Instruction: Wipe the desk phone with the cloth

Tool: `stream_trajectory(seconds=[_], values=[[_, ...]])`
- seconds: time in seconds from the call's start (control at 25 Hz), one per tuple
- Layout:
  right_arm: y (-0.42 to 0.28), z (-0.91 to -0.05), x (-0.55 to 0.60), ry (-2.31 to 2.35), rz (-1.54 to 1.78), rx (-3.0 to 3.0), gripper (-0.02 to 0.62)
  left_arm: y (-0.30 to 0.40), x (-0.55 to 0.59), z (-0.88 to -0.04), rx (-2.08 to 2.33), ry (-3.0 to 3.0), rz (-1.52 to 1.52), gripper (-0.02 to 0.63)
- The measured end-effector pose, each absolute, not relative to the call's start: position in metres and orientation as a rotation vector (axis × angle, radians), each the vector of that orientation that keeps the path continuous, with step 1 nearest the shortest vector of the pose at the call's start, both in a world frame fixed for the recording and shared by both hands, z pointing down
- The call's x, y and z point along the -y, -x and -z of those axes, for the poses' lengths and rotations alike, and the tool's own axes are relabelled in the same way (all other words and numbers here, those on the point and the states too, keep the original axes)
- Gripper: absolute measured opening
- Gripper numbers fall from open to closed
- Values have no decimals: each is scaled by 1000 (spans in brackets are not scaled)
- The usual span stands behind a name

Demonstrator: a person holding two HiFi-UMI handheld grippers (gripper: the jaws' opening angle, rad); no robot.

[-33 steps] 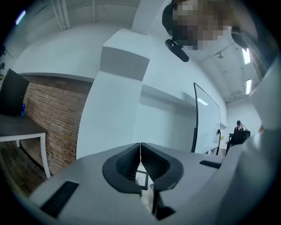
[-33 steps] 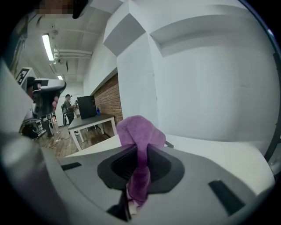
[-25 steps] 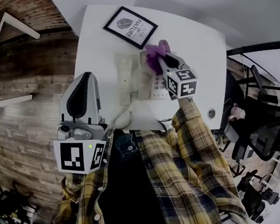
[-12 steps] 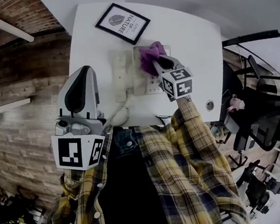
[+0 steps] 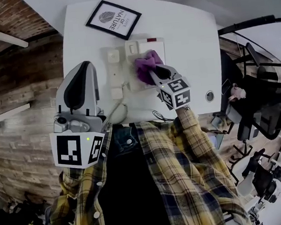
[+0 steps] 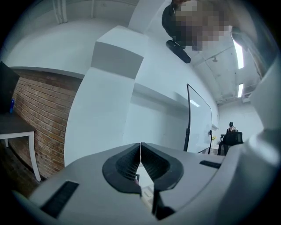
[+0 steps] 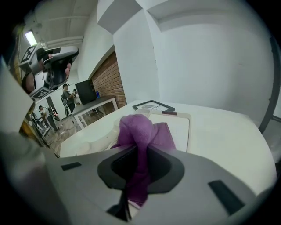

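A cream desk phone (image 5: 126, 66) lies on the white desk (image 5: 193, 40), its handset (image 5: 114, 72) on the left side. My right gripper (image 5: 152, 72) is shut on a purple cloth (image 5: 146, 65), which rests on the phone's middle. In the right gripper view the purple cloth (image 7: 141, 132) bunches out of the jaws over the phone (image 7: 178, 125). My left gripper (image 5: 79, 90) is held up near my body, off the desk's left edge, shut with nothing in it; the left gripper view faces a white wall.
A black-framed picture (image 5: 113, 19) lies at the desk's far left. The phone's coiled cord (image 5: 114, 111) runs to the near edge. A round grommet (image 5: 209, 96) sits at the desk's right. Office chairs (image 5: 259, 118) stand to the right, a brick wall (image 5: 22, 121) to the left.
My right gripper has drawn the purple cloth back across the phone toward me. The left gripper has stayed in about the same place.
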State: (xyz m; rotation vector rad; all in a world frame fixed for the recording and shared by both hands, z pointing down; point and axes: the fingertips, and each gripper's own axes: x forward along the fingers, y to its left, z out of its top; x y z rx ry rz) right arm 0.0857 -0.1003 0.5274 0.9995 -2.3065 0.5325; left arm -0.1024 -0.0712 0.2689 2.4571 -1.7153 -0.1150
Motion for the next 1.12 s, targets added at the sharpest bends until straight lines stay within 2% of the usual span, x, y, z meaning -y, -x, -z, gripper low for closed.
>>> stream_trajectory(seconds=[0.44,0.92,1.12], values=[[-98,-548,35,-1033,-641,2277,60,91,78,-273,1651,-2490,95,15],[-108,-552,19,-1100,-786,2288,60,84,77,-273,1625,-2510,92,15],[-121,-523,37,-1186,-747,2365,61,90,74,-270,1658,-2499,105,15]])
